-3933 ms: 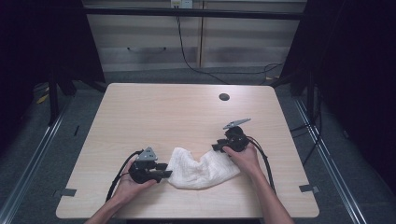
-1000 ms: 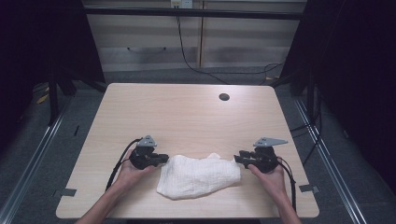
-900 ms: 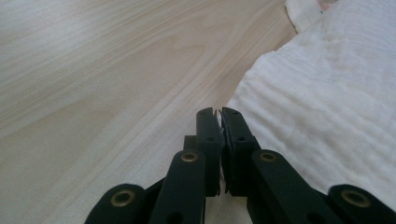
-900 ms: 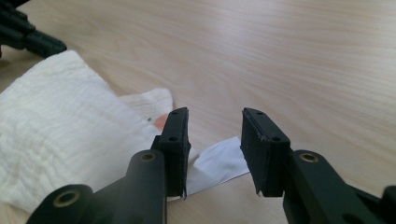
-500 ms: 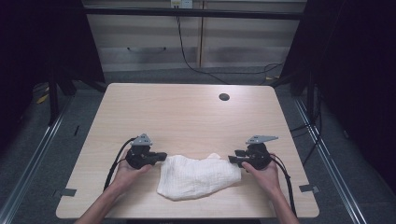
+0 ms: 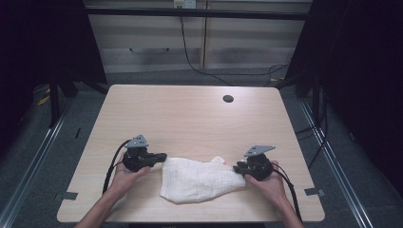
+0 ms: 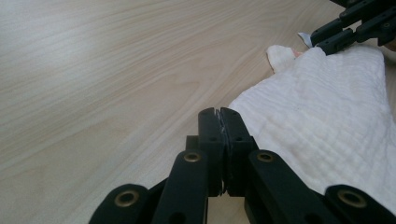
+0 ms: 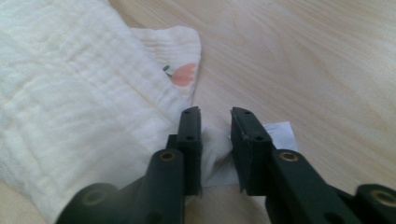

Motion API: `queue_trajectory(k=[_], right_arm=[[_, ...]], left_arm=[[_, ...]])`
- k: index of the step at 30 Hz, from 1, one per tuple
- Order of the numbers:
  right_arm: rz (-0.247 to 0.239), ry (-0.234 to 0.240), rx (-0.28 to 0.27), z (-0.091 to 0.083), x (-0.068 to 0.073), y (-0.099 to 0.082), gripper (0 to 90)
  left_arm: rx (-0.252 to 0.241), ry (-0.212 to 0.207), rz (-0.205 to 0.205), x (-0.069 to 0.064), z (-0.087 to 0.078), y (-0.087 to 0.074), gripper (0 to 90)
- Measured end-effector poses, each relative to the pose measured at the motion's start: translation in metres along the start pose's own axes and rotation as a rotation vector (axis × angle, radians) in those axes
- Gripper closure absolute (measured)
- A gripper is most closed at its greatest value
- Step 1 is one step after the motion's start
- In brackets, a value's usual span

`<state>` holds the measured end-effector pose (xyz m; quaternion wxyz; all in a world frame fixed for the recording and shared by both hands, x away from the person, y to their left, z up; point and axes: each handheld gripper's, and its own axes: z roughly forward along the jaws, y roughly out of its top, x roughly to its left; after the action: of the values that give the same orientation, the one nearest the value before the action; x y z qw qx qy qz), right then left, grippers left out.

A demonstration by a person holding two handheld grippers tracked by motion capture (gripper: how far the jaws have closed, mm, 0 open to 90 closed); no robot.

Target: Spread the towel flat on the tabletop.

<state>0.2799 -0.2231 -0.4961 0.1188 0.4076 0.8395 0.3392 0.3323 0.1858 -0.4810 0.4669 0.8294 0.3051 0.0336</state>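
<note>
My left gripper (image 7: 218, 114) has its 2 black jaws pressed together with nothing between them, tips at the edge of the crumpled white waffle-weave cloth (image 6: 197, 179). My right gripper (image 8: 215, 116) has its jaws parted around a cloth fold and white label (image 8: 280, 132); this view alone shows a pink printed motif (image 8: 183, 74). The high view places the cloth near the front edge of the pale wood-grain table (image 6: 190, 114), stretched wider than 3.9 s ago.
</note>
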Motion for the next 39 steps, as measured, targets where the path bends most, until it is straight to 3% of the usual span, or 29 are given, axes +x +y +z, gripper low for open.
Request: queue_trajectory(k=[5, 8, 11, 18, 26, 39], right_arm=[[0.047, 0.045, -0.037, -0.004, -0.004, 0.002, 86.7], [0.093, 0.067, -0.110, -0.016, -0.010, 0.006, 86.9], [0.104, 0.075, -0.180, -0.031, -0.013, 0.012, 86.9], [0.093, 0.076, -0.259, -0.053, -0.015, 0.026, 86.9], [0.085, 0.064, -0.323, -0.071, -0.023, 0.061, 86.8], [0.072, 0.048, -0.379, -0.081, -0.032, 0.110, 86.9]], left_arm=[[-0.017, -0.007, -0.001, 0.001, -0.004, 0.000, 88.5], [-0.027, -0.013, -0.002, 0.001, -0.006, 0.002, 88.6], [-0.044, -0.012, -0.004, 0.000, -0.008, 0.004, 88.6], [-0.121, -0.016, -0.010, -0.001, -0.022, 0.018, 88.6], [-0.205, 0.007, -0.016, 0.004, -0.036, 0.038, 88.6], [-0.301, 0.082, -0.024, 0.021, -0.060, 0.083, 88.7]])
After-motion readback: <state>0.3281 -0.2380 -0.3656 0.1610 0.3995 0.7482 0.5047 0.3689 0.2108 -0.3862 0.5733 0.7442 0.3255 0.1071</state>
